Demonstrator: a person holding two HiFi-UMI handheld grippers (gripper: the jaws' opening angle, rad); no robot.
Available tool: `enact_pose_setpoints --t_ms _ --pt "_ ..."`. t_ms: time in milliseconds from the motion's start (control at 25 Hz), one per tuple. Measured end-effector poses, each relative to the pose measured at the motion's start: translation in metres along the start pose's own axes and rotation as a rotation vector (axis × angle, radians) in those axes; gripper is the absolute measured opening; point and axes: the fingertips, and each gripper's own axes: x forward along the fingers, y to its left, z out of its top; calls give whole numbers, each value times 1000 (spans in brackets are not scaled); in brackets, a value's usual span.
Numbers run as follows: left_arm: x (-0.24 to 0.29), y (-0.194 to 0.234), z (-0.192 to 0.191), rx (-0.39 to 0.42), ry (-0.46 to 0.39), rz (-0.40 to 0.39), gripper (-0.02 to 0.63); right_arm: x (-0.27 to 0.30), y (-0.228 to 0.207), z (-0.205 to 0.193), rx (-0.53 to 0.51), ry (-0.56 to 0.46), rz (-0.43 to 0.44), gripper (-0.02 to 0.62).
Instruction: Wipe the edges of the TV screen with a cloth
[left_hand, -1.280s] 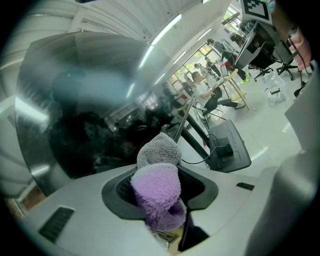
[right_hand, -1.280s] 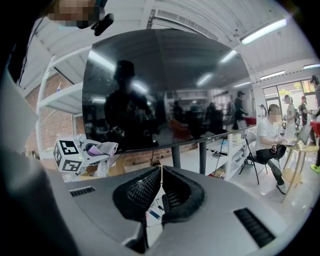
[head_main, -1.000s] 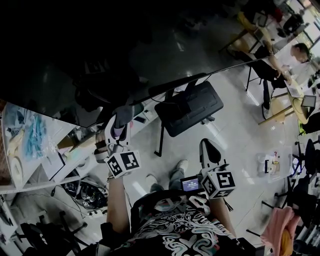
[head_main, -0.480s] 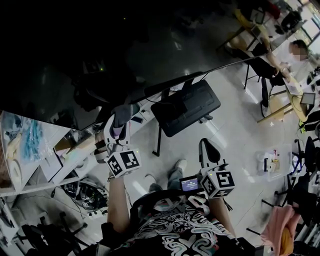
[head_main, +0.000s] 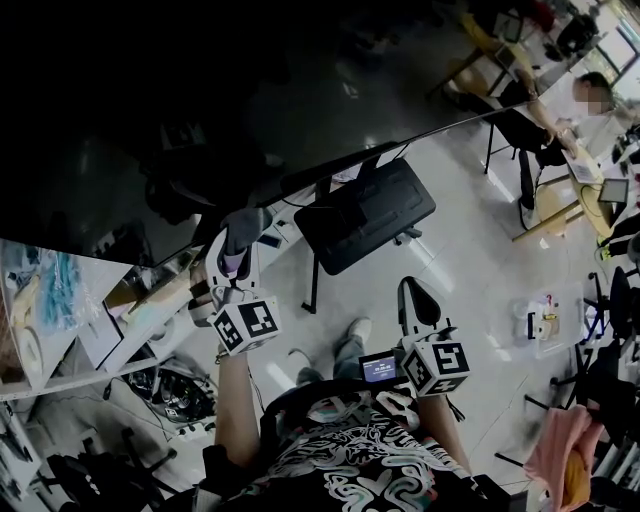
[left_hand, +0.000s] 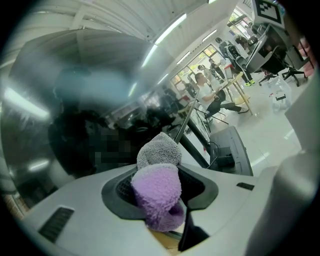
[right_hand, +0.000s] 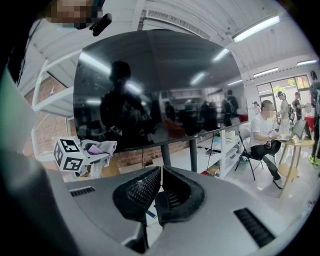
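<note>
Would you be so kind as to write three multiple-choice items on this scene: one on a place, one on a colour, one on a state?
1. Where is the left gripper? A on the floor; B up by the TV screen's lower edge; C behind the person.
2. The cloth is: A purple and grey; B red; C green.
3. The right gripper has its jaws: A wide apart; B shut on the cloth; C shut, nothing between.
Answers: B, the head view shows it just under the dark screen's edge; A, both colours show between the left jaws; C, its pads meet bare.
</note>
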Motion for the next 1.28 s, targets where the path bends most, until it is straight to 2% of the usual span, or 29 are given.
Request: enact_pose_setpoints --t_ms 760,1280 --pt "18 -20 30 -7 -13 -13 175 6 -31 5 17 3 -11 32" --pt "31 -34 50 30 -9 -46 176 17 -48 13 23 4 1 32"
